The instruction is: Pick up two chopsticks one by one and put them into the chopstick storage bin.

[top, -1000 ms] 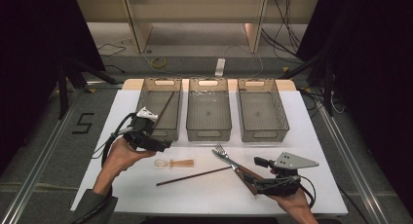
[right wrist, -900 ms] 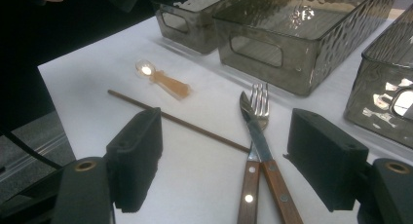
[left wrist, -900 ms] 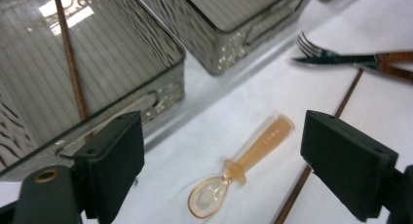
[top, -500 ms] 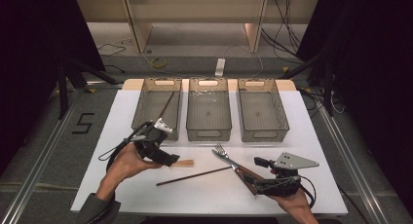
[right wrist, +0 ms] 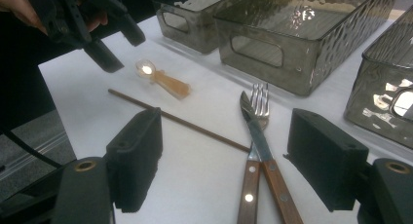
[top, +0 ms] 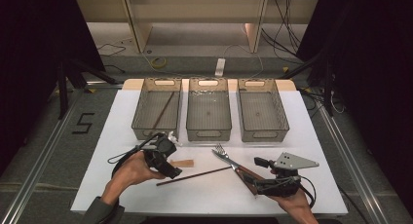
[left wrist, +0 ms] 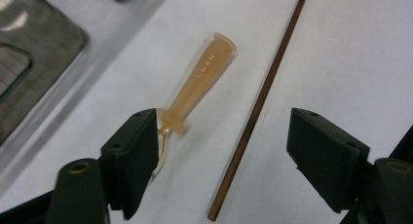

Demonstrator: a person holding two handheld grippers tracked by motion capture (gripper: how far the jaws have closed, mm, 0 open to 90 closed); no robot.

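While closing, left tongs (left wrist: 224, 151) astride spoon (left wrist: 197, 85)

Translucent amber plastic spoon (left wrist: 197, 85)

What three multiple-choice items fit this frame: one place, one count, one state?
1. Where does the amber spoon lie?
A. on the white table, beside the brown chopstick
B. in the middle bin
C. between the right gripper's jaws

2. How many grey bins stand in the row?
A. two
B. three
C. four

3. How do the left gripper's jaws stand?
A. clamped on the fork
C. fully shut on nothing
B. apart over spoon and chopstick, pressing neither

Key: 1 A, the left gripper view shows both lying side by side on the table. 2 B, the high view shows three. 3 B, the jaws have just been closing, with spoon and chopstick between them.
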